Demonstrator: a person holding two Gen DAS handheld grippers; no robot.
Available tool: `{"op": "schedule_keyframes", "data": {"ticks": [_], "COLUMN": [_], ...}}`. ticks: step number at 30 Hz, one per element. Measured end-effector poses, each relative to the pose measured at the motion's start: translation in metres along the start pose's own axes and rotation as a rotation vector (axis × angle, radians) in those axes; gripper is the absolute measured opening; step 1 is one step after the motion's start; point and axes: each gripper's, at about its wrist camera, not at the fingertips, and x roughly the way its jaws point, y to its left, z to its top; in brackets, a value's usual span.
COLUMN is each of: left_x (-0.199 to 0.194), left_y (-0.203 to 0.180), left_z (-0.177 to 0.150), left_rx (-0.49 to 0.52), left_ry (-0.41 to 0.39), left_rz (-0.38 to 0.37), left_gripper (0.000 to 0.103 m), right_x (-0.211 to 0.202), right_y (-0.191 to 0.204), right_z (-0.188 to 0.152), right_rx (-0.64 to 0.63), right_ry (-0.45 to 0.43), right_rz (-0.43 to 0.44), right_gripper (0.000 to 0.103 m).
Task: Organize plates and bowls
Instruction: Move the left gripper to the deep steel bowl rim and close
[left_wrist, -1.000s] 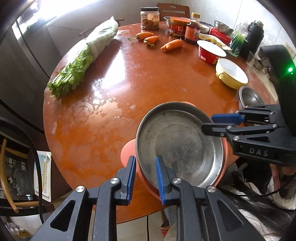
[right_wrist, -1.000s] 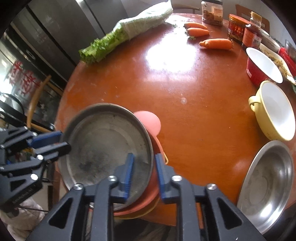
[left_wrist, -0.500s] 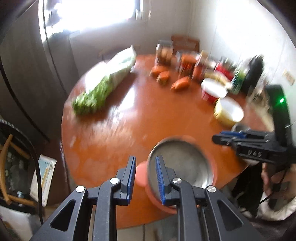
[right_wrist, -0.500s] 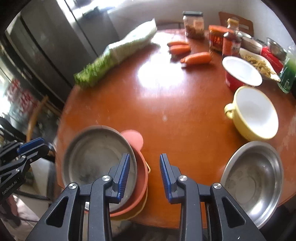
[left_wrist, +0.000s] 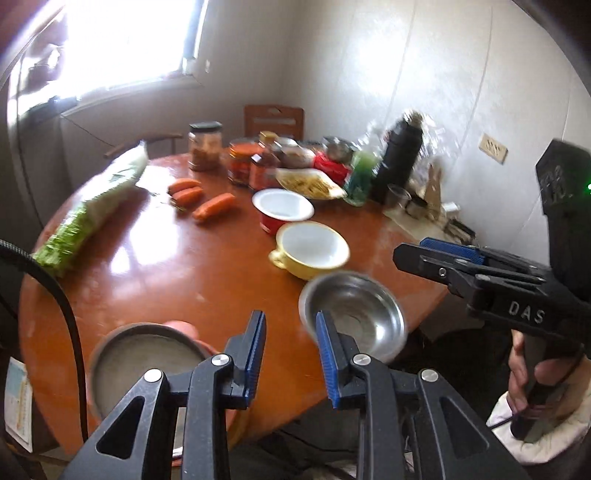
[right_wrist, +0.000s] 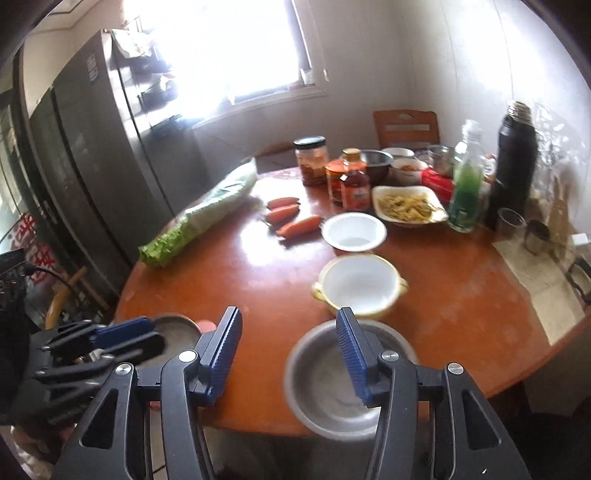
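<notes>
A steel plate (left_wrist: 144, 354) lies on a stack of an orange plate and a yellow one at the table's near left edge; it also shows in the right wrist view (right_wrist: 171, 325). A steel bowl (left_wrist: 354, 317) (right_wrist: 325, 384) sits at the near edge. Behind it are a yellow bowl (left_wrist: 310, 247) (right_wrist: 360, 284) and a red bowl (left_wrist: 282, 208) (right_wrist: 352, 229). My left gripper (left_wrist: 290, 345) is open and empty, raised above the table edge between plate and steel bowl. My right gripper (right_wrist: 288, 347) is open and empty above the steel bowl's left rim.
On the round orange table (right_wrist: 236, 273) lie a bagged lettuce (right_wrist: 201, 218) and carrots (right_wrist: 290, 216). Jars, bottles, a plate of food (right_wrist: 406, 203) and a black flask (right_wrist: 511, 162) crowd the back. A fridge (right_wrist: 92, 166) stands to the left.
Both grippers have lifted and pulled back from the steel plate, leaving it on the stack. Both have opened wider, and the views now tilt up toward the far wall.
</notes>
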Motion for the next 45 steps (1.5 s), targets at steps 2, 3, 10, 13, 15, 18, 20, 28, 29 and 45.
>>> {"op": "schedule_keyframes", "data": {"ticks": [2,3,10,13,15,18,20,28,29,45], "left_x": [0.012,0.015,0.060,0.072,0.074,0.080,0.088,0.113,0.116,0.143], "left_y": [-0.010,-0.011,-0.014,-0.010,-0.010,-0.012,-0.015,-0.015,-0.015,-0.032], "left_z": [-0.002,-0.005,-0.019,-0.020,-0.018,-0.013,-0.012,-0.013,-0.012,-0.002], "left_rx": [-0.005,-0.010,-0.065,-0.084,-0.081,-0.068,-0.048,-0.038,-0.042,0.021], "left_ry": [0.004,0.003,0.096,0.123,0.131,0.152,0.180,0.253,0.263,0.342], "left_rz": [0.024,0.040,0.139,0.137,0.119,0.071,0.068,0.074,0.072,0.089], "left_gripper": [0.028,0.028,0.028,0.028,0.028,0.028,0.028,0.028,0.029,0.029], "right_x": [0.001,0.002,0.019,0.028,0.033,0.042,0.050,0.077,0.080,0.108], "right_y": [-0.008,-0.015,-0.062,-0.084,-0.098,-0.111,-0.118,-0.130,-0.129,-0.119], "right_z": [-0.008,-0.011,-0.034,-0.040,-0.042,-0.044,-0.046,-0.048,-0.049,-0.049], "right_rx": [-0.004,-0.002,0.055,0.090,0.119,0.141,0.152,0.182,0.180,0.153], "right_ry": [0.026,0.039,0.136,0.166,0.180,0.202,0.222,0.280,0.288,0.345], "right_rz": [-0.020,-0.021,-0.085,-0.104,-0.099,-0.080,-0.064,-0.031,-0.025,0.048], "right_gripper": [0.055,0.055,0.055,0.055,0.055,0.055,0.055,0.055,0.055,0.044]}}
